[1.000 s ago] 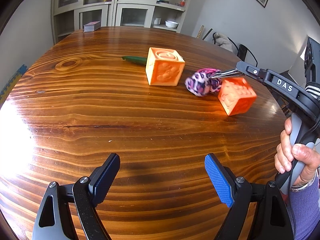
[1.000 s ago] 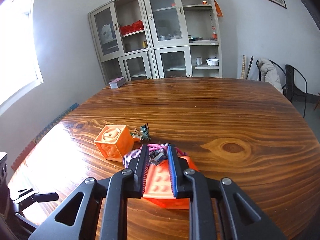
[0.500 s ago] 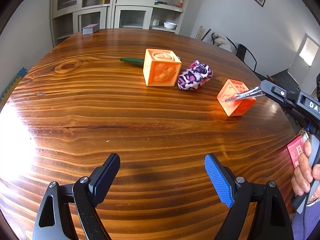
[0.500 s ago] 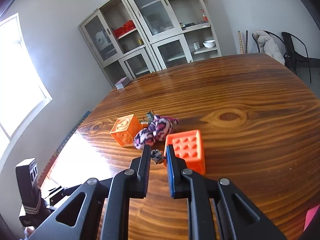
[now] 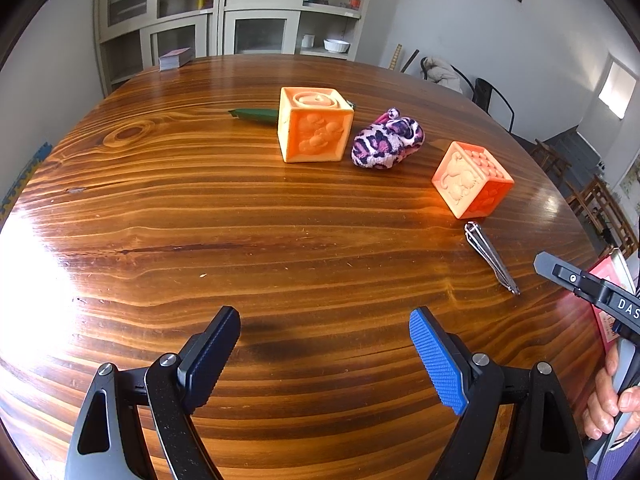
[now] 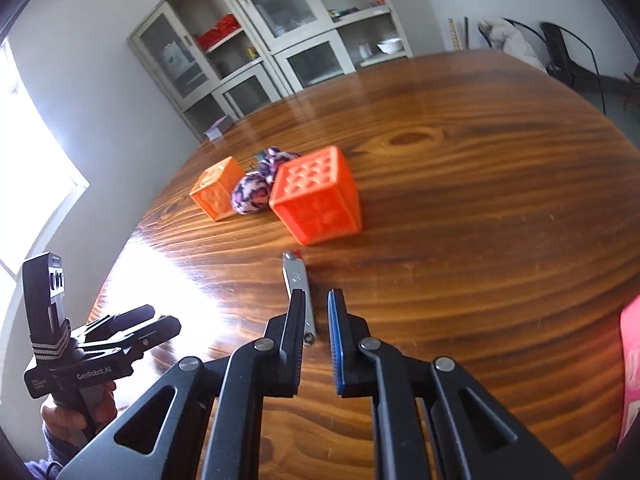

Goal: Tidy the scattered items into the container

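A metal nail clipper (image 5: 490, 256) lies flat on the wooden table (image 5: 200, 220), just in front of an orange studded cube (image 5: 472, 180). My right gripper (image 6: 316, 296) is shut, with only a narrow slit between the pads. The nail clipper (image 6: 296, 280) runs beside its left finger, and its tail shows under the slit, not pinched. Seen from the left wrist, the right gripper (image 5: 540, 258) hangs clear of the clipper's near end. A purple leopard pouch (image 5: 386, 140), a paler orange cube (image 5: 314, 130) and a green piece (image 5: 256, 115) sit further back. My left gripper (image 5: 326, 340) is open over bare wood.
A pink-red object (image 5: 612, 280) sits at the table's right edge, mostly cut off. A deck of cards (image 5: 175, 57) lies at the far edge, with cabinets behind. Chairs stand beyond the right side. A person's hand (image 5: 612, 400) holds the right gripper's handle.
The right gripper drew back toward the near right edge of the table and sank. The nail clipper it carried between its fingers now lies on the table. The left gripper stayed put.
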Tool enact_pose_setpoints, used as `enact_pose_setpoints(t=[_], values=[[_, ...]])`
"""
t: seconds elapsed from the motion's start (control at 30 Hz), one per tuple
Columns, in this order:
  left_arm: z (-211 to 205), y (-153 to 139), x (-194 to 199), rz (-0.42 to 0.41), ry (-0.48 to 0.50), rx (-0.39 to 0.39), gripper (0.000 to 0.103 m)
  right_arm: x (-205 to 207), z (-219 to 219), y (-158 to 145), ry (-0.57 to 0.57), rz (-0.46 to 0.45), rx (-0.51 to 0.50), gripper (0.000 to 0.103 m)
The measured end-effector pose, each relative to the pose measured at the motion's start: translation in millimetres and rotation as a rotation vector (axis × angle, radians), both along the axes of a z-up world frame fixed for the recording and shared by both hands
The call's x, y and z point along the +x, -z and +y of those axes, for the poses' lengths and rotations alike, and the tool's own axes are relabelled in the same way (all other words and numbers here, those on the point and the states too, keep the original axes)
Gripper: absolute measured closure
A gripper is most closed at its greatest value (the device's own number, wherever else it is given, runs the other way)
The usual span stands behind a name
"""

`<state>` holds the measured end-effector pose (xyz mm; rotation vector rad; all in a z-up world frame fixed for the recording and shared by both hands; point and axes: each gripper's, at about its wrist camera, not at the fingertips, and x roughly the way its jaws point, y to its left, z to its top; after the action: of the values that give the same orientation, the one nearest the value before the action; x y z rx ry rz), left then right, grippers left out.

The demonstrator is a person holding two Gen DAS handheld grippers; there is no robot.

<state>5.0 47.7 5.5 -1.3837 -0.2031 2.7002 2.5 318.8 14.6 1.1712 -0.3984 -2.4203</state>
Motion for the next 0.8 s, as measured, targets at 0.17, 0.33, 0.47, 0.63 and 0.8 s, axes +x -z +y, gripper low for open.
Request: enact_pose_setpoints(t=[0.17, 0.33, 0.47, 0.63, 0.8], values=[[3, -2, 2, 0.009, 0.006, 0.001, 0.015, -2, -13, -4, -0.045, 0.008, 0.026, 0.088], [3, -2, 3, 0.012, 0.006, -0.002, 0.015, -13, -35, -2, -0.079, 0.000, 0.089, 0.081], [0, -4, 3, 0.016, 0.000, 0.007, 0.015, -23, -46, 1, -0.079, 0.001, 0.135, 0.072], [-1, -6, 4, 0.019, 0.000, 0.014, 0.015, -32, -53, 1, -0.065, 0.011, 0.174, 0.059], [1, -6, 4, 0.018, 0.007, 0.010, 0.015, -36, -70, 5, -0.088, 0.028, 0.249, 0.059]])
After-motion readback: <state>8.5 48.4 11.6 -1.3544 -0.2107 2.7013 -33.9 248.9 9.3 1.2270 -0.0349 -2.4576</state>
